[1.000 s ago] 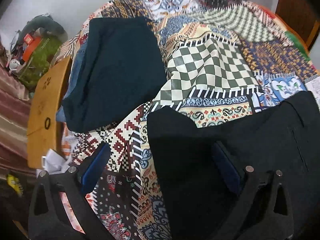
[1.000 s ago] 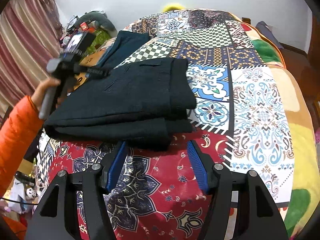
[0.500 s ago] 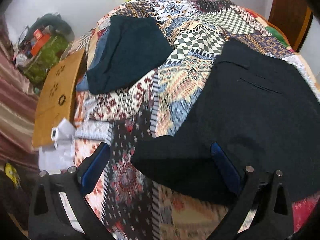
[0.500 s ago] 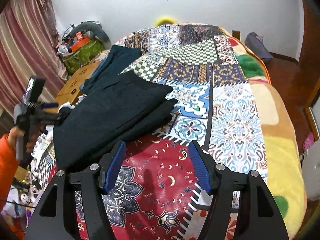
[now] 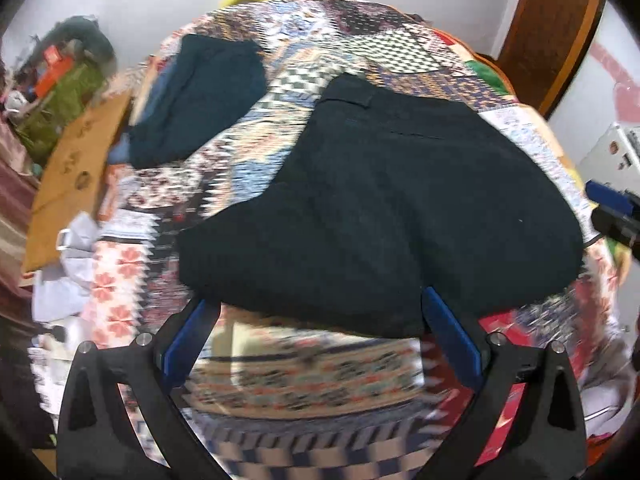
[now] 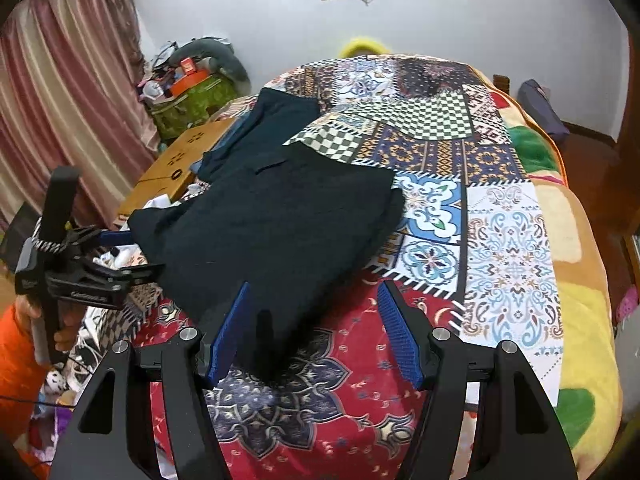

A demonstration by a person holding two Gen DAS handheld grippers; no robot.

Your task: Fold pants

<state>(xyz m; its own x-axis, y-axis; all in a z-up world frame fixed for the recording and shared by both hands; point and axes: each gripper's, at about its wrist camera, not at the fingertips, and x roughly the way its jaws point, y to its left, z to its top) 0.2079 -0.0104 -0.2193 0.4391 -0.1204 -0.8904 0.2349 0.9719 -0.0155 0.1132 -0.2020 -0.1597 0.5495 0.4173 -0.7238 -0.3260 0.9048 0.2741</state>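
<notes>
Pants (image 6: 276, 236), dark and already folded into a thick oblong, are shown lying on the patchwork bedspread (image 6: 508, 240), toward its left side as seen from the right wrist. The long axis of the bundle is seen to run from the near edge of the bed diagonally away toward a second dark folded garment (image 6: 276, 120), which is laid further back by the wooden board (image 6: 176, 160).

The right gripper (image 6: 314, 332) is held just above the near end of the bundle; its blue pads are spread apart, nothing is gripped, and the near corner of the cloth is seen in the gap between them, though no contact is shown.

The left gripper (image 5: 320, 340) is likewise held wide open and empty, with the near folded edge of the pants (image 5: 380, 220) lying just ahead of its pads. In the right wrist view it is seen at the left flank of the bundle, carried by a hand (image 6: 36, 316) in an orange sleeve.

Both tools are judged about equally near; the fold is judged essentially complete, so any coming move would be made along the long axis.
</notes>
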